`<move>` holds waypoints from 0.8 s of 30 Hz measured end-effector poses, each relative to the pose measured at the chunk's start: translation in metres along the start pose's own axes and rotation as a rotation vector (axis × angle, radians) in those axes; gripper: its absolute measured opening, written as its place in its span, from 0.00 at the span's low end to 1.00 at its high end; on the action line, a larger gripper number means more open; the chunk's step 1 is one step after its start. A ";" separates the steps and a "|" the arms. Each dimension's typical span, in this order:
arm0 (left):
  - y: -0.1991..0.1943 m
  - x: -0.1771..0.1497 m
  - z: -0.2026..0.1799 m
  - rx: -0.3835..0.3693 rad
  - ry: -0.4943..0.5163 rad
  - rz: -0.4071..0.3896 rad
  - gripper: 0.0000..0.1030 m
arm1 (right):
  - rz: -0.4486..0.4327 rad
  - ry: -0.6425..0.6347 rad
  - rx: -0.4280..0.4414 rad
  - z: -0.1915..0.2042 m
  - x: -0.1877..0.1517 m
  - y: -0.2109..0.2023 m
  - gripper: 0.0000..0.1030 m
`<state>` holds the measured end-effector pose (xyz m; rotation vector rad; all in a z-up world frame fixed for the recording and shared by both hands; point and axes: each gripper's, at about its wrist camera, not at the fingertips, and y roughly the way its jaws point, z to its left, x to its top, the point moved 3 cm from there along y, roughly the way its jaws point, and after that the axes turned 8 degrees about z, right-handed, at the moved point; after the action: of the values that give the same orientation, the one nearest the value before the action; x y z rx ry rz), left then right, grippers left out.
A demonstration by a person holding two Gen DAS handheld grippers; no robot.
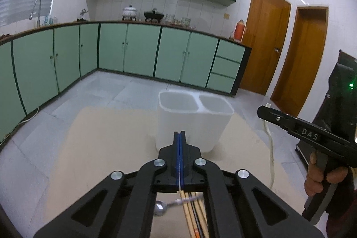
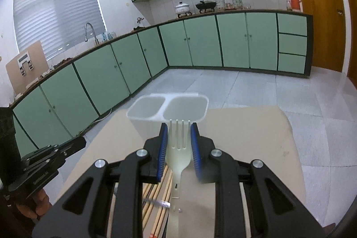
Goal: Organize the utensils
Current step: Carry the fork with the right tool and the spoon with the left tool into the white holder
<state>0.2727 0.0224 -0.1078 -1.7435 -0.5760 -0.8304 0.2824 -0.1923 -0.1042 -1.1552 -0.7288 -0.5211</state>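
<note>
White plastic fork (image 2: 178, 146) pinched in right tool (image 2: 178, 139), tines forward, long axis running straight toward caddy (image 2: 156, 113). Caddy dead ahead, just beyond tines; right tool nearer to it. Left tool (image 1: 179, 134) pressed together, thin white sliver between pads, cannot tell what. Below tools on worktop (image 2: 245, 137): chopsticks (image 2: 156, 204), several, exact count unclear; one metal spoon (image 1: 161, 209). One caddy, two compartments, both look empty.
</note>
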 end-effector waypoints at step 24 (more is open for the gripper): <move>0.053 -0.103 0.039 0.074 -0.114 0.325 0.44 | 0.208 0.057 -0.044 -0.006 -0.090 0.030 0.19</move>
<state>0.2553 0.0443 -0.2264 -1.7637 -0.3788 -0.4791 0.2449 -0.1881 -0.1918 -1.2359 -0.5431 -0.3953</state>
